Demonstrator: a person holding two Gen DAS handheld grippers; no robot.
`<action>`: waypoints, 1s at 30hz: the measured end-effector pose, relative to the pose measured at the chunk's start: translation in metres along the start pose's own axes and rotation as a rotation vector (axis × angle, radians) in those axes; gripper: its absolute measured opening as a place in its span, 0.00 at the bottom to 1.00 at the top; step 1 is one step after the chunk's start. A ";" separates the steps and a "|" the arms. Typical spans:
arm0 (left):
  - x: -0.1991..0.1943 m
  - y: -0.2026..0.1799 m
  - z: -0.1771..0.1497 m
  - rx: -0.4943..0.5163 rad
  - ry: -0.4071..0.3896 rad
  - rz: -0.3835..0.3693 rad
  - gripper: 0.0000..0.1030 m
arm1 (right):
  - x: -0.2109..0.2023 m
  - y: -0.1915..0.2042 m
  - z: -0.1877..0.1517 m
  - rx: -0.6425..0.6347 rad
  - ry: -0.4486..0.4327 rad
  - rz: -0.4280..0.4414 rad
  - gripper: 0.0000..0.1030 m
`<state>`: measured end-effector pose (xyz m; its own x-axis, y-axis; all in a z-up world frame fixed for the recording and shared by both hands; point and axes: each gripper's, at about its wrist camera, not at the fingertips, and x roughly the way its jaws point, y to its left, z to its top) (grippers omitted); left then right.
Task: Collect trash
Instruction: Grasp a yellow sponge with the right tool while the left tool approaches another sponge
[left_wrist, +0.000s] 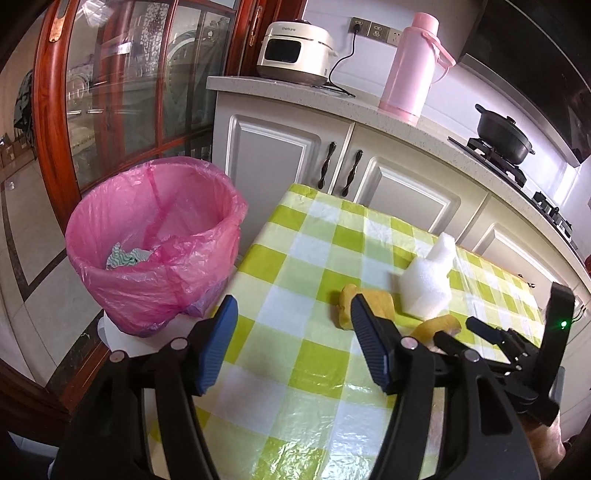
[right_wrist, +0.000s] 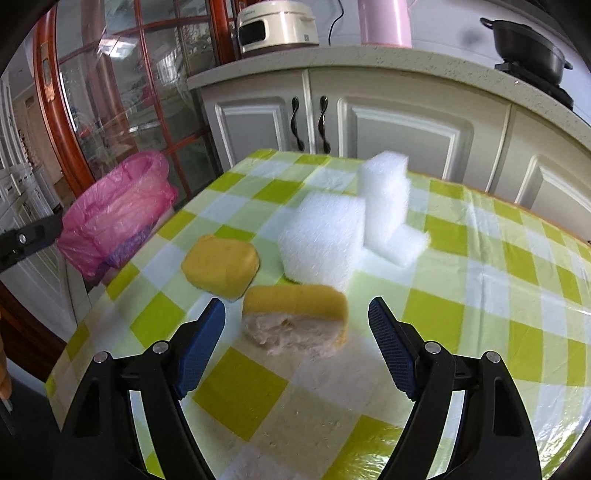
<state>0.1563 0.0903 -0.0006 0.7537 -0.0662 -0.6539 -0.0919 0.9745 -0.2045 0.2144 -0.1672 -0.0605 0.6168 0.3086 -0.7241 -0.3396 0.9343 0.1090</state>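
Observation:
A pink-lined trash bin (left_wrist: 155, 240) stands left of the checkered table (left_wrist: 295, 258) and holds a crumpled scrap (left_wrist: 125, 256); it also shows in the right wrist view (right_wrist: 114, 218). On the table lie two yellow sponges (right_wrist: 221, 266) (right_wrist: 299, 317) and white foam pieces (right_wrist: 325, 243) (right_wrist: 388, 199). My right gripper (right_wrist: 295, 317) is open, its jaws either side of the nearer yellow sponge. My left gripper (left_wrist: 291, 314) is open and empty above the table's left part, near the other yellow sponge (left_wrist: 369, 306).
Behind the table run white kitchen cabinets (left_wrist: 288, 147) with a rice cooker (left_wrist: 295, 51), a pink thermos (left_wrist: 413, 62) and a black pot (left_wrist: 504, 136) on the stove. A wood-framed glass door (left_wrist: 122, 92) stands behind the bin.

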 end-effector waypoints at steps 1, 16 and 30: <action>0.001 0.000 0.000 0.001 0.003 -0.001 0.60 | 0.003 0.001 -0.001 -0.002 0.006 0.002 0.73; 0.041 -0.043 -0.015 0.073 0.087 -0.060 0.61 | -0.001 -0.024 -0.011 0.002 0.023 -0.004 0.56; 0.120 -0.103 -0.022 0.198 0.197 -0.047 0.67 | -0.042 -0.108 -0.033 0.101 0.004 -0.059 0.56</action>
<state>0.2422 -0.0226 -0.0742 0.6114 -0.1336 -0.7799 0.0837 0.9910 -0.1041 0.2013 -0.2869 -0.0643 0.6308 0.2524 -0.7337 -0.2292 0.9640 0.1345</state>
